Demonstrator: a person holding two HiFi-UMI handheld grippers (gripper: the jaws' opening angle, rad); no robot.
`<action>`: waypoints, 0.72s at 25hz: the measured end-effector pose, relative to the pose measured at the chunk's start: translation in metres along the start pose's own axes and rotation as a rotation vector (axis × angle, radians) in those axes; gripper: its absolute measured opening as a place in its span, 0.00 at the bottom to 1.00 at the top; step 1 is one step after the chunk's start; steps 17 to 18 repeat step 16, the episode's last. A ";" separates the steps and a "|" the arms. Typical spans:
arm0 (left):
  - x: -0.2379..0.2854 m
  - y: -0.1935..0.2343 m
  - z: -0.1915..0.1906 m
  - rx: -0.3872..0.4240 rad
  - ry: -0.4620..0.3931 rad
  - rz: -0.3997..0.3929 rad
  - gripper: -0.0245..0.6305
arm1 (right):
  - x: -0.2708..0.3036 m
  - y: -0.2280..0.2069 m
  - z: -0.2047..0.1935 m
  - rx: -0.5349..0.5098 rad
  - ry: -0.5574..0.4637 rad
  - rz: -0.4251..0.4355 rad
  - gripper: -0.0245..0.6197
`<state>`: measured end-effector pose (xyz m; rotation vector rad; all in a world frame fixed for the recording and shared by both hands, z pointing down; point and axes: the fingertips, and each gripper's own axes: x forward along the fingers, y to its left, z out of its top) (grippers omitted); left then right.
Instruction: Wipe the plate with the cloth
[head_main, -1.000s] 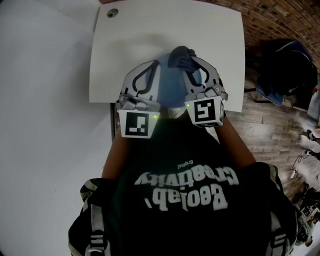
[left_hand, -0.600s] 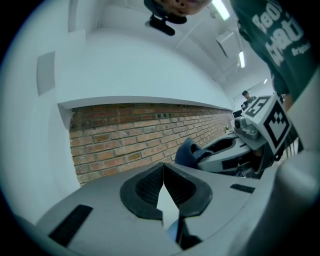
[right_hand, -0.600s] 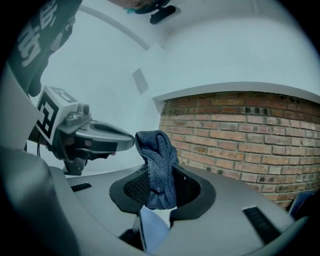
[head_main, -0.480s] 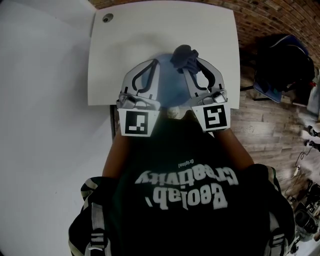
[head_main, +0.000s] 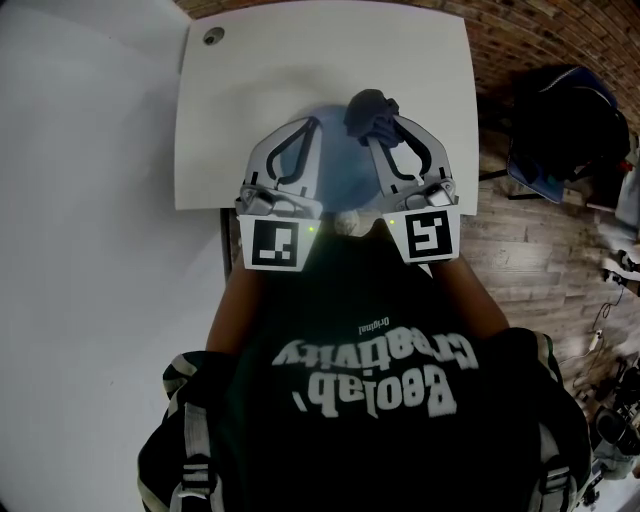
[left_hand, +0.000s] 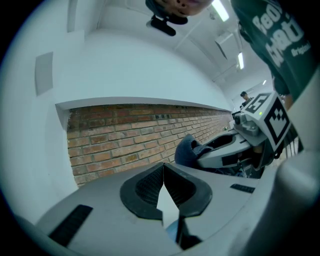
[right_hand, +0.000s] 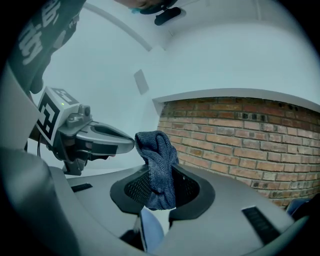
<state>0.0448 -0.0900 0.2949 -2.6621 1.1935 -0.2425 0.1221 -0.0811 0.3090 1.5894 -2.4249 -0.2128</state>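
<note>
A pale blue plate (head_main: 338, 170) is held up over the white table (head_main: 240, 110) between my two grippers. My left gripper (head_main: 308, 128) is shut on the plate's left rim; a sliver of the blue plate (left_hand: 171, 233) shows under its closed jaws. My right gripper (head_main: 385, 122) is shut on a dark blue cloth (head_main: 366, 110), which bunches above the plate's far edge. In the right gripper view the cloth (right_hand: 158, 165) hangs out of the jaws, with the plate (right_hand: 150, 227) below and the left gripper (right_hand: 102, 136) just to the left. The left gripper view shows the cloth (left_hand: 187, 150) beside the right gripper (left_hand: 225, 149).
The table has a round grommet (head_main: 212, 36) at its far left corner. A brick surface lies beyond it. On the wooden floor to the right sits a dark bag (head_main: 565, 125). My own dark shirt fills the lower part of the head view.
The right gripper and the cloth have shifted slightly to the right along the plate's far edge. The left gripper and the plate have stayed almost still.
</note>
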 end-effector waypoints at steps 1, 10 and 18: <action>0.000 0.000 -0.001 0.000 0.003 -0.001 0.04 | 0.000 0.000 0.001 -0.005 -0.002 -0.002 0.16; -0.002 0.000 -0.001 0.003 0.001 0.000 0.04 | -0.001 -0.001 0.003 -0.009 -0.012 -0.013 0.16; -0.002 -0.001 -0.002 0.005 0.009 -0.001 0.04 | -0.001 -0.003 0.004 -0.008 -0.010 -0.012 0.16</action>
